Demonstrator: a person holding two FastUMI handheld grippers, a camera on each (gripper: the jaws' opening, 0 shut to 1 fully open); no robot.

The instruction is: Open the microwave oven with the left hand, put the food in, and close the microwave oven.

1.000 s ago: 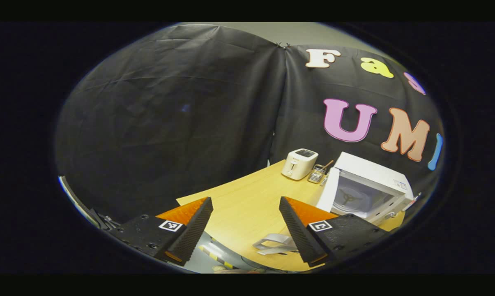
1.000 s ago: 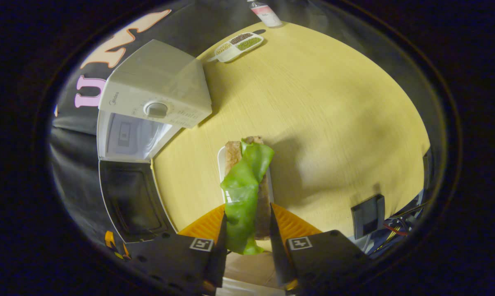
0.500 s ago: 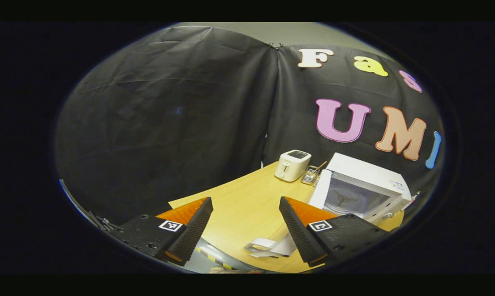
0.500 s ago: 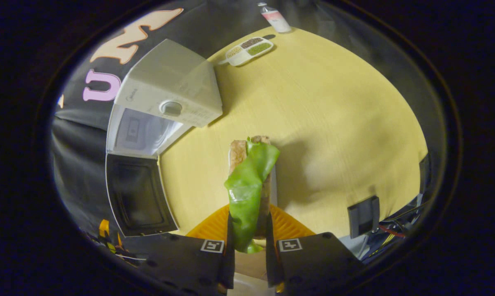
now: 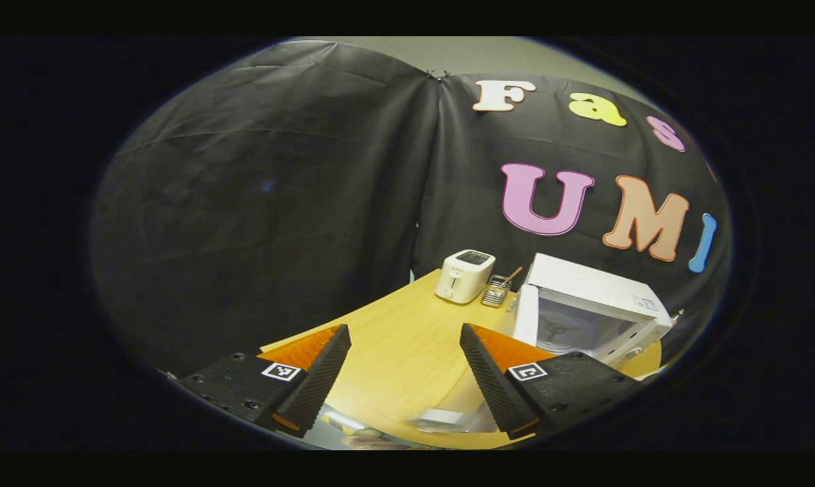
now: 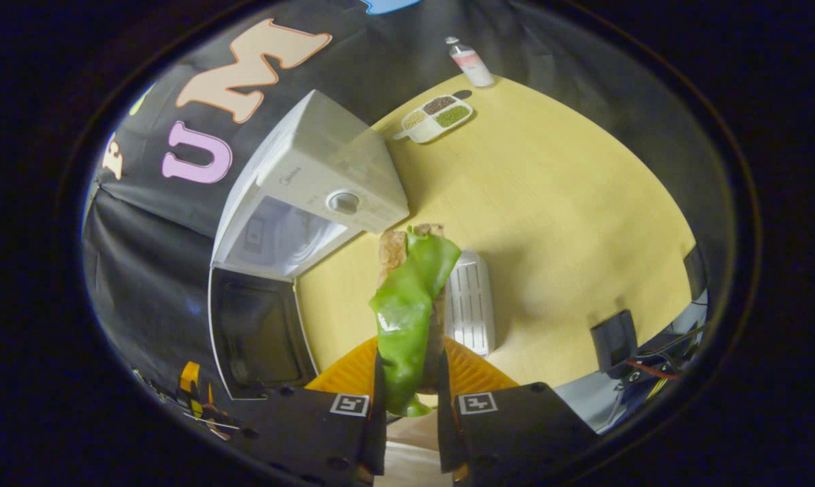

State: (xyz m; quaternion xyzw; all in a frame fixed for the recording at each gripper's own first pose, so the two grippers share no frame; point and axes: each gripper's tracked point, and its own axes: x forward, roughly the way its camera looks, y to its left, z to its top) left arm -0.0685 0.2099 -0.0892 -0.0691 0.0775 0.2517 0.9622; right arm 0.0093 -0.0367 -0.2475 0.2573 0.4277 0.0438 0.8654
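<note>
The food point(image 6: 407, 297), a sandwich with a green leaf hanging over it, is pinched between both fingers of the right tongs point(image 6: 407, 406) and held above the worktop point(image 6: 556, 203), over the ribbed white tray point(image 6: 470, 301) and just beside the microwave oven point(image 6: 312, 189). The oven's door point(image 6: 258, 335) is swung wide open. The left tongs point(image 5: 404, 368) are spread with nothing between them, well back from the microwave oven, with a toaster point(image 5: 464, 275) on the worktop beyond.
</note>
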